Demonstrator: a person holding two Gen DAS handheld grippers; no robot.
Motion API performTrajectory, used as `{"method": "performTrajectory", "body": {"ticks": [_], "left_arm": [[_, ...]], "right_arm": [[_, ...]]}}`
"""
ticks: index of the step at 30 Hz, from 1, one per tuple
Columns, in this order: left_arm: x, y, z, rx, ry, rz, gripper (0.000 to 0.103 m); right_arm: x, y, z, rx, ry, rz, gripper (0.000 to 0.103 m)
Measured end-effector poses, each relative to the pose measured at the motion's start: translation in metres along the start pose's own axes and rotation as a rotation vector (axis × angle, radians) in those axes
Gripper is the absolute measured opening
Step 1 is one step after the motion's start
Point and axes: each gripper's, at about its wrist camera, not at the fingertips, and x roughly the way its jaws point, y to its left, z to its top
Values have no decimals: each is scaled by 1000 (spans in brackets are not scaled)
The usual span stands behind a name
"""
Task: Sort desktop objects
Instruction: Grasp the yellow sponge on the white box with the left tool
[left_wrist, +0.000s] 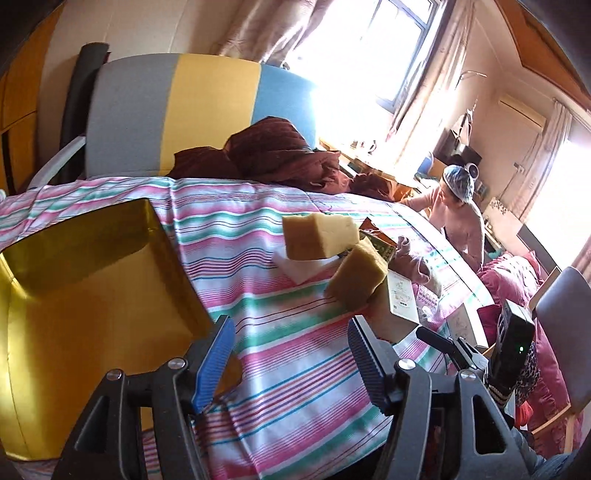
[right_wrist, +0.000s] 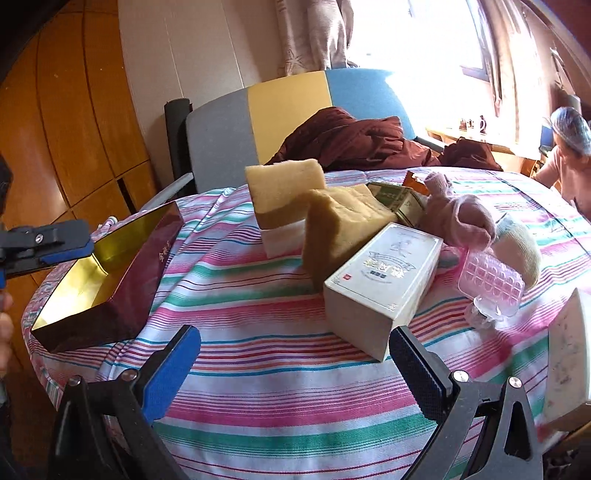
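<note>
**Striped cloth, both grippers empty**

Foam blocks (right_wrist: 286, 192) sit mid-counter (right_wrist: 280, 373) on the striped cloth, touching a white carton (right_wrist: 384, 284), with a pink sock (right_wrist: 461, 218) just behind. The gold-lined box (right_wrist: 99, 277) lies open to the left. Left gripper (left_wrist: 291, 365) and right gripper (right_wrist: 295, 373) hover with jaws apart, holding nothing.

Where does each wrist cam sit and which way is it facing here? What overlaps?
Left wrist: on the left gripper, jaws open, above the striped tablecloth beside the gold-lined box, facing the sponges and window; right gripper's side shows.
Right wrist: on the right gripper, open, facing the white carton; left gripper at left edge.
Shared: box, sponges, carton, striped chair.
</note>
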Motion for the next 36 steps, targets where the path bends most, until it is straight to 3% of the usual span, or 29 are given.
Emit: {"method": "performTrajectory", "body": {"ticks": [8,16,21,29,36], "left_arm": [[75,-55,37,303,112,69,71],[112,-72,66,584,176,79,75],[142,-78,68,704,222,98,75],[167,-77,70,788,251,107,76],[182,-72,76,767,249,116,76]], "right_arm": [[5,-9,-3,-23,-3,30,103],[1,-21,-6,12,-24,94,103],[4,-29,-5,24,-23,96,103],[12,-39,-2,53,-15,85,103],[16,-39,-4,58,5,76,103]]}}
